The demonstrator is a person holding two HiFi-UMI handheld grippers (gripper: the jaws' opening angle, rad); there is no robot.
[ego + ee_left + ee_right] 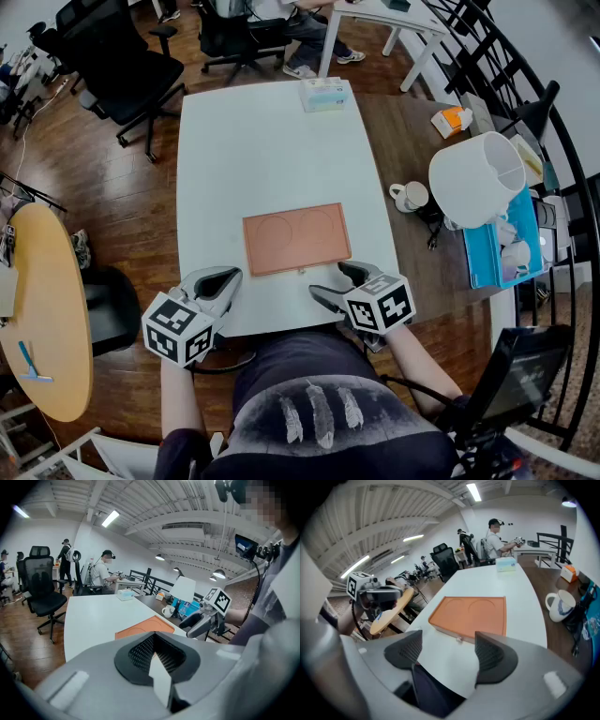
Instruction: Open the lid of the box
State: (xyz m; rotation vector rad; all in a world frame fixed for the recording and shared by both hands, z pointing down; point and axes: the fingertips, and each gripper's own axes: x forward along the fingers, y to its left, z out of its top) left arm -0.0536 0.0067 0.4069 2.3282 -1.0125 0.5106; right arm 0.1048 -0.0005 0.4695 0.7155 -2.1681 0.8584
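Progress stands at nothing in the head view: the flat orange box (296,238) lies closed on the white table (253,141), its lid down all round. Every step of the opening is judged still to come. The box sits ahead of both tongs and between their lines, clear of each. The left gripper (230,277) hangs over the near table edge, left of the box's near corner. The right gripper (330,279) hovers just short of the box's near edge, towards its right end, and touches nothing.

In the left gripper view the two ribbed pads meet at their tips, so these tongs are closed on nothing but air. The box (140,629) lies beyond the tips and slightly to the right. The right gripper (194,623) shows further right, its jaws spread.

In the right gripper view the right gripper (447,644) stands wide apart, only bare table between its pads. The box (471,613) lies just beyond the tips, and a small catch (459,640) on its near edge sits almost centred between the jaws. That catch looks the likely first place to work.
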